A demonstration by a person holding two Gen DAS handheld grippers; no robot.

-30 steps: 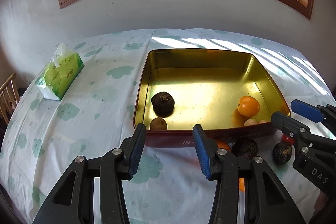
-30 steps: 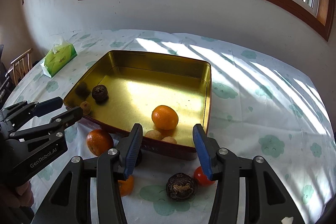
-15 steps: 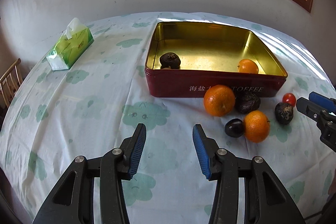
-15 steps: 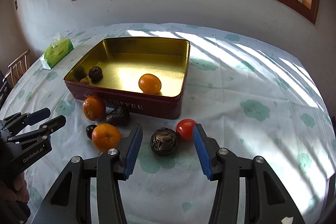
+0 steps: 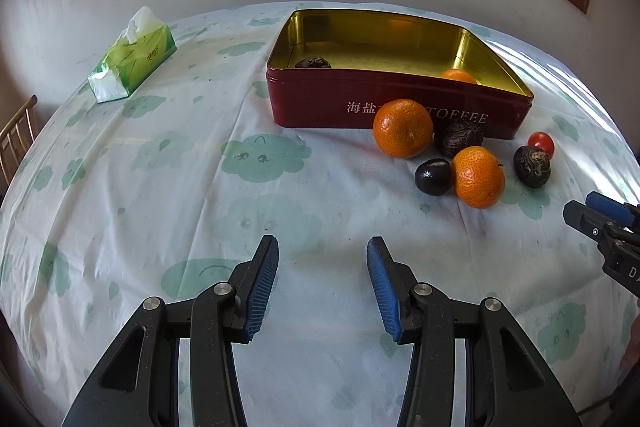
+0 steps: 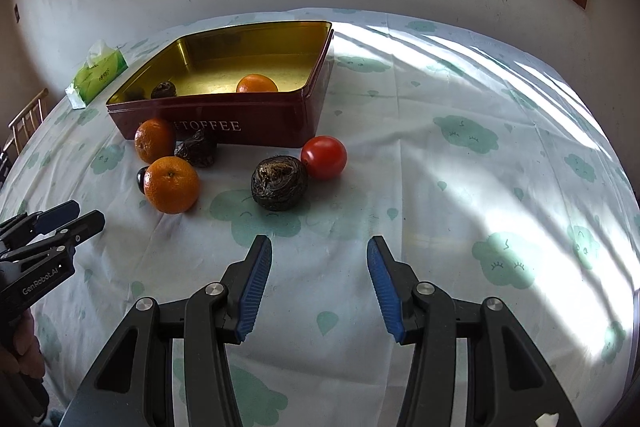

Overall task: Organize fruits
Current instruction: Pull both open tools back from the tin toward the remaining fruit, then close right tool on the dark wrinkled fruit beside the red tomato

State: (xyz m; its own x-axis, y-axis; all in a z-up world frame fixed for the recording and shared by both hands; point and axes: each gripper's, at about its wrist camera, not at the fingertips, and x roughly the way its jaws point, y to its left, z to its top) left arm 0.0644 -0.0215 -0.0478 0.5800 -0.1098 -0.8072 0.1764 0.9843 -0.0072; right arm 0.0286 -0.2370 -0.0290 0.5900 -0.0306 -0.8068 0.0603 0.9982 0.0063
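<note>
While six fruits lie loose on the cloth in front of the toffee tin (image 6: 224, 125), the one that sits best for the next pick is the dark wrinkled fruit (image 6: 279, 182), which rests ahead of the right gripper (image 6: 316, 287) and a little to the left of its line, with the red tomato (image 6: 324, 157) touching it on the far right side. It is roughly round (no long axis worth lining up on), so I judge the approach turns on direction alone: forward and slightly left, jaws straddling it without nudging the tomato. The right gripper's blue pads stand apart with nothing between them, over bare tablecloth (image 6: 460, 187).

Further left lie the near mandarin (image 6: 172, 184), a dark plum (image 6: 141, 179) half hidden behind it, a second wrinkled fruit (image 6: 197, 148) and a second mandarin (image 6: 154, 140) right against the tin's red wall. From the left gripper (image 5: 322, 283) this group lies ahead and to the right; the near mandarin (image 5: 478, 175) is the closest of it, yet the left gripper is near none of them, and its jaws too stand apart and empty.

So the right hand is the nearer for the wrinkled fruit and tomato, the left for the mandarins and plum (image 5: 434, 177). The tin (image 5: 396, 107) lies beyond all of them, already holding a mandarin (image 6: 257, 83) and a dark fruit (image 6: 164, 90).
</note>
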